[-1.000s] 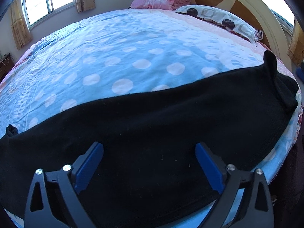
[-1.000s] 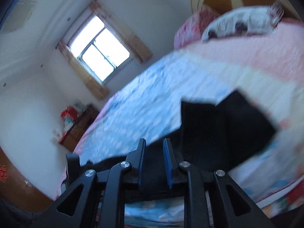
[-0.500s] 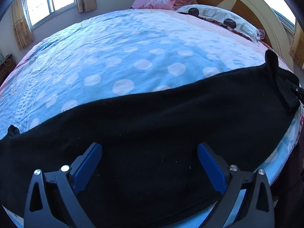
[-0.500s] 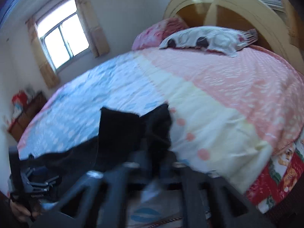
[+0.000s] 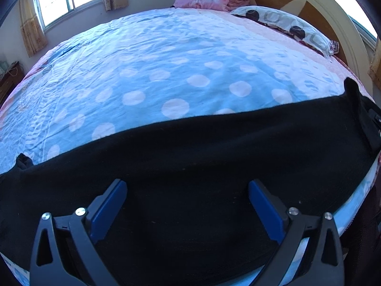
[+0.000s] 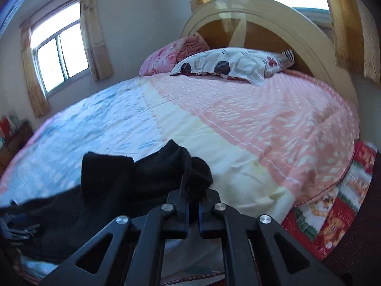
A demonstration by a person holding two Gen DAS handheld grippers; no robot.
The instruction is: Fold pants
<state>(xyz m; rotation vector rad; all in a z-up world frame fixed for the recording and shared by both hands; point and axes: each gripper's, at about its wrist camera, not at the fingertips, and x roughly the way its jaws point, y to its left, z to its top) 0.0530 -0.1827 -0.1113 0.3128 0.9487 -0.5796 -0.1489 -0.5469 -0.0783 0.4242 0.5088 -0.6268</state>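
1. The black pants (image 5: pixel 190 157) lie spread lengthwise along the near edge of the bed (image 5: pixel 166 71).
2. The right hand-held gripper (image 6: pixel 193 200) is clamped on a bunched end of the pants (image 6: pixel 166 166). Keep this grip firm and confirm that all layers are caught.
3. The left hand-held gripper (image 5: pixel 188 202) hovers over the middle of the pants, jaws wide apart, holding nothing.
4. Recommended: lift the gripped end only enough to clear the fabric, then carry it across toward the far end, keeping the edges aligned.
5. Use the left hand-held gripper to pin the fold line and prevent dragging.
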